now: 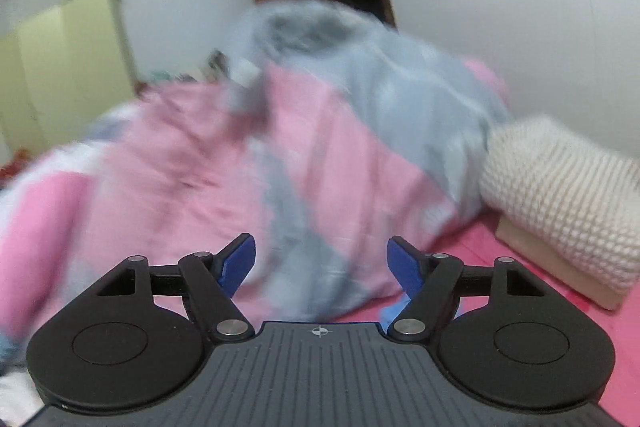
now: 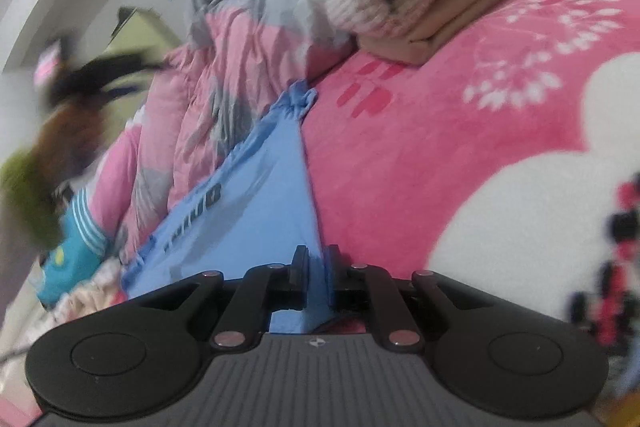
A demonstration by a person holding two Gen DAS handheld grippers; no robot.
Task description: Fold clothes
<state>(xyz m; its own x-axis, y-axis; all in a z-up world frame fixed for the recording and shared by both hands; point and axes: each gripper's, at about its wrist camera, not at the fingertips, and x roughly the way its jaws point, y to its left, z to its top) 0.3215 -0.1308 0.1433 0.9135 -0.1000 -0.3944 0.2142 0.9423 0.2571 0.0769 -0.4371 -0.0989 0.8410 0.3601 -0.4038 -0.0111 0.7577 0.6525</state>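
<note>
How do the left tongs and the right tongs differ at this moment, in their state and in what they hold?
The left tongs stand wide open with nothing between them; the right tongs are shut on the blue garment. The left tongs' fingers show blue pads; the right tongs' fingers look black. The left tongs face the pink and grey quilt; the right tongs sit at the garment's edge on the pink blanket. Both share the same black linkage.
</note>
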